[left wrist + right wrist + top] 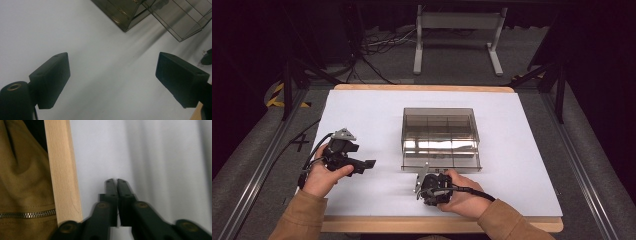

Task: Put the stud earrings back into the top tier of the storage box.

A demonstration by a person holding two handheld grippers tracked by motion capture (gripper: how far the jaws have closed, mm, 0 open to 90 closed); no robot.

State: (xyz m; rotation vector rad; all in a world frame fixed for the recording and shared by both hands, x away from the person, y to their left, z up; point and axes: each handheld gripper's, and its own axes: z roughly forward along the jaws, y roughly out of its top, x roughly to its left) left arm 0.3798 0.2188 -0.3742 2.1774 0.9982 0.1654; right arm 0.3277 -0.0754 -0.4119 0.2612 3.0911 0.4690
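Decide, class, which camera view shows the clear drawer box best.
The high view: the whole clear drawer box sits mid-table. The left gripper view catches just its corner and a pulled-out drawer; the right gripper view faces the table edge instead.

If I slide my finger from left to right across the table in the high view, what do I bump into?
Left tool, jaws wide open → right tool, jaws shut on nothing → smoky see-through box, farther back on the white table.
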